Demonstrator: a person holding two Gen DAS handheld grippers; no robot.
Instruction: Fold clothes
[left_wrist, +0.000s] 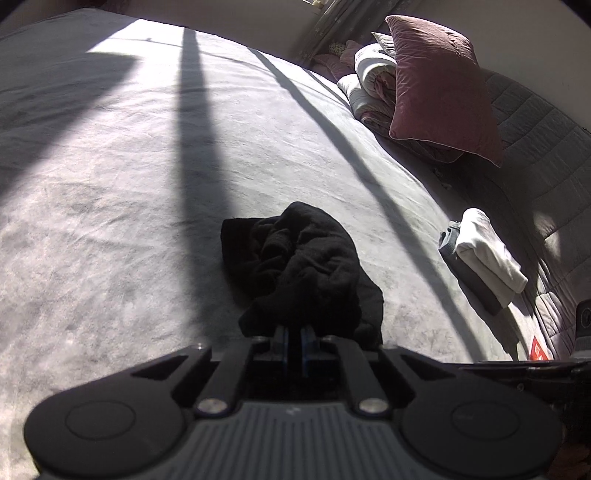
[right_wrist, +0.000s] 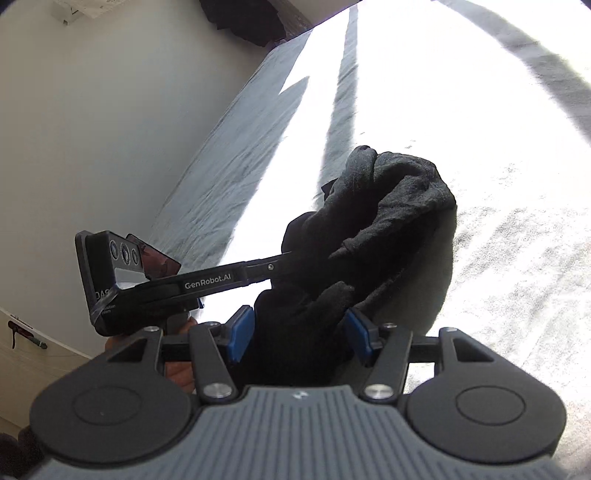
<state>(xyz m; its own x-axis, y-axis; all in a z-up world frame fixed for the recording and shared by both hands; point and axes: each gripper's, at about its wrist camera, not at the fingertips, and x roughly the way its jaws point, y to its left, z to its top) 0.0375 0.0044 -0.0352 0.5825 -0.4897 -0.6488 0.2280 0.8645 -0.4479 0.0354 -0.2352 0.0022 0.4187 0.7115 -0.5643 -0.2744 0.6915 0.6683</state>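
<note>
The black garment lies bunched on the bed. Left tongs are pinched tight on its near edge; right tongs gape with cloth between them. Soft, limp, light: better held at corners or hem.

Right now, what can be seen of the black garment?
The black garment is a soft, knit-looking cloth, bunched in a crumpled heap on the grey bedspread, not yet folded. The left tongs are shut on its near edge. The right tongs stand open with cloth between their blue pads.
</note>
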